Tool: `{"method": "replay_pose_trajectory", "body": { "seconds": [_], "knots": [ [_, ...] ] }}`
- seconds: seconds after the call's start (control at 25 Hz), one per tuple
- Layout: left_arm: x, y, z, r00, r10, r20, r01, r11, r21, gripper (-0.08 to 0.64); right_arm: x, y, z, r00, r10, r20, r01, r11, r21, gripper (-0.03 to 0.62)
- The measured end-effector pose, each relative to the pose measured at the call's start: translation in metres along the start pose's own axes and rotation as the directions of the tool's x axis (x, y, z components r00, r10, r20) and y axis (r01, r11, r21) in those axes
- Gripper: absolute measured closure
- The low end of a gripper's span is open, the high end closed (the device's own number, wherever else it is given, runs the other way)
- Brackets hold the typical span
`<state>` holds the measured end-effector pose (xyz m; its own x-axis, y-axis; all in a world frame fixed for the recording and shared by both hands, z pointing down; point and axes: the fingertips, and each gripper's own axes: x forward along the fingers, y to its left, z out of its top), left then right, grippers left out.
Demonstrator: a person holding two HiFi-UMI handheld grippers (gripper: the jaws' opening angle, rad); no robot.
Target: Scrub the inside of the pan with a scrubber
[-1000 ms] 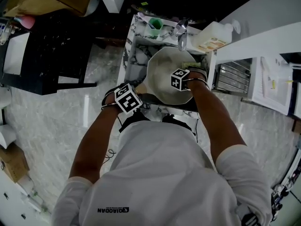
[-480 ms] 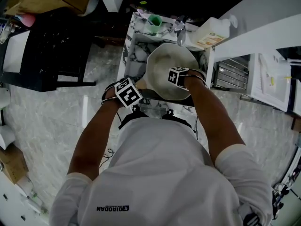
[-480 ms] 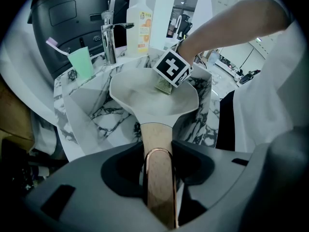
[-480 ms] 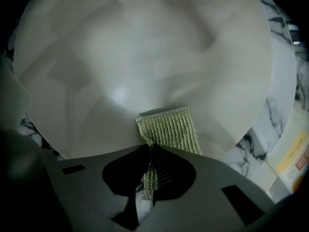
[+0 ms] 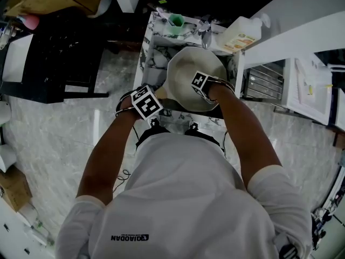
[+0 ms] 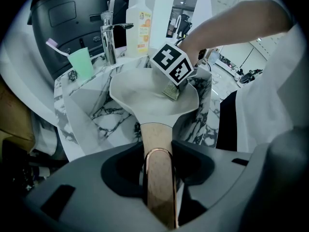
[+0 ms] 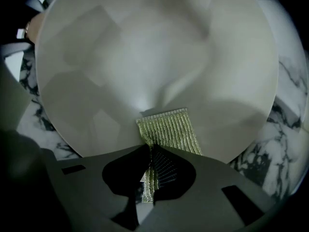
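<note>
Two firm grips: left gripper [image 6: 158, 164] clamps the pan handle [image 6: 155, 135], right gripper [image 7: 151, 152] pinches the scrubber [image 7: 170, 128]; hard scrubbing may twist the handle loose.

In the right gripper view the pan [image 7: 154, 57] runs off the top edge, and the lower end of the scrubber [image 7: 169, 129] is lost in shadow between the jaws of the right gripper [image 7: 153, 170]. In the left gripper view a marker cube [image 6: 172, 64] covers most of the scrubber (only one corner shows), and the print on the soap bottle [image 6: 139, 23] is too small to read
</note>
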<state>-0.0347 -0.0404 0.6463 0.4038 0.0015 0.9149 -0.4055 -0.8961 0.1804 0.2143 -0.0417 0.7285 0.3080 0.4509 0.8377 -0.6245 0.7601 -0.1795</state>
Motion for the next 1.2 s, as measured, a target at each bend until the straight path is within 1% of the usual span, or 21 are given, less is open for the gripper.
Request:
{"method": "replay_pose_trajectory", "body": {
  "seconds": [0.04, 0.12, 0.24, 0.32, 0.36, 0.44, 0.52, 0.64, 0.72, 0.8, 0.88, 0.96, 1.04, 1.12, 1.16, 1.2],
  "knots": [
    [0.0, 0.0, 0.0, 1.0, -0.001, -0.001, 0.001, 1.0, 0.0, 0.376, 0.0, 0.008, 0.002, 0.998, 0.053, 0.017, -0.054, 0.998, 0.019, 0.531],
    [0.0, 0.0, -0.001, 1.0, -0.001, -0.002, 0.001, 1.0, 0.001, 0.376, -0.001, 0.022, 0.005, 0.987, 0.154, 0.054, -0.157, 0.986, 0.06, 0.532],
    [0.001, 0.0, 0.0, 1.0, 0.001, -0.001, -0.001, 1.0, 0.001, 0.376, -0.003, 0.031, 0.007, 0.968, 0.23, 0.098, -0.239, 0.966, 0.096, 0.532],
    [0.001, -0.001, 0.0, 1.0, 0.002, 0.0, -0.002, 1.0, 0.002, 0.376, -0.004, 0.04, 0.009, 0.946, 0.295, 0.132, -0.31, 0.943, 0.122, 0.532],
    [0.001, -0.001, 0.0, 1.0, 0.002, 0.0, -0.002, 1.0, 0.003, 0.376, -0.005, 0.046, 0.01, 0.929, 0.336, 0.153, -0.356, 0.925, 0.135, 0.532],
    [0.002, -0.001, -0.001, 1.0, 0.002, -0.001, -0.002, 1.0, 0.005, 0.376, -0.009, 0.06, 0.014, 0.888, 0.416, 0.198, -0.447, 0.882, 0.151, 0.532],
    [0.001, -0.001, -0.002, 1.0, 0.002, -0.003, -0.002, 1.0, 0.004, 0.376, -0.013, 0.07, 0.019, 0.846, 0.475, 0.241, -0.517, 0.841, 0.158, 0.532],
    [0.001, 0.0, -0.001, 1.0, 0.001, -0.004, -0.001, 1.0, 0.001, 0.376, -0.018, 0.076, 0.024, 0.794, 0.532, 0.294, -0.59, 0.79, 0.165, 0.531],
    [0.001, 0.0, 0.0, 1.0, -0.002, -0.004, 0.002, 1.0, -0.001, 0.376, -0.023, 0.081, 0.027, 0.752, 0.571, 0.33, -0.641, 0.75, 0.162, 0.532],
    [0.001, 0.0, -0.001, 1.0, -0.003, -0.005, 0.003, 1.0, -0.002, 0.376, -0.03, 0.088, 0.032, 0.698, 0.61, 0.374, -0.695, 0.703, 0.151, 0.532],
    [0.0, -0.001, -0.001, 1.0, -0.003, -0.006, 0.003, 1.0, -0.003, 0.376, -0.037, 0.095, 0.036, 0.638, 0.645, 0.421, -0.747, 0.651, 0.134, 0.532],
    [0.0, -0.001, -0.002, 1.0, -0.003, -0.007, 0.003, 1.0, -0.003, 0.376, -0.043, 0.101, 0.041, 0.577, 0.672, 0.465, -0.792, 0.598, 0.119, 0.532],
    [0.001, -0.001, -0.002, 1.0, -0.003, -0.007, 0.003, 1.0, -0.002, 0.376, -0.049, 0.105, 0.046, 0.521, 0.689, 0.504, -0.829, 0.549, 0.107, 0.532],
    [0.001, -0.001, -0.002, 1.0, -0.003, -0.007, 0.003, 1.0, -0.002, 0.376, -0.054, 0.109, 0.05, 0.472, 0.701, 0.534, -0.857, 0.506, 0.094, 0.532],
    [0.001, -0.001, -0.002, 1.0, -0.003, -0.007, 0.003, 1.0, -0.002, 0.376, -0.057, 0.11, 0.051, 0.454, 0.705, 0.545, -0.867, 0.491, 0.087, 0.532],
    [0.0, -0.001, -0.002, 1.0, -0.003, -0.008, 0.003, 1.0, -0.002, 0.376, -0.058, 0.111, 0.052, 0.441, 0.707, 0.553, -0.873, 0.481, 0.081, 0.532]
  ]
}}
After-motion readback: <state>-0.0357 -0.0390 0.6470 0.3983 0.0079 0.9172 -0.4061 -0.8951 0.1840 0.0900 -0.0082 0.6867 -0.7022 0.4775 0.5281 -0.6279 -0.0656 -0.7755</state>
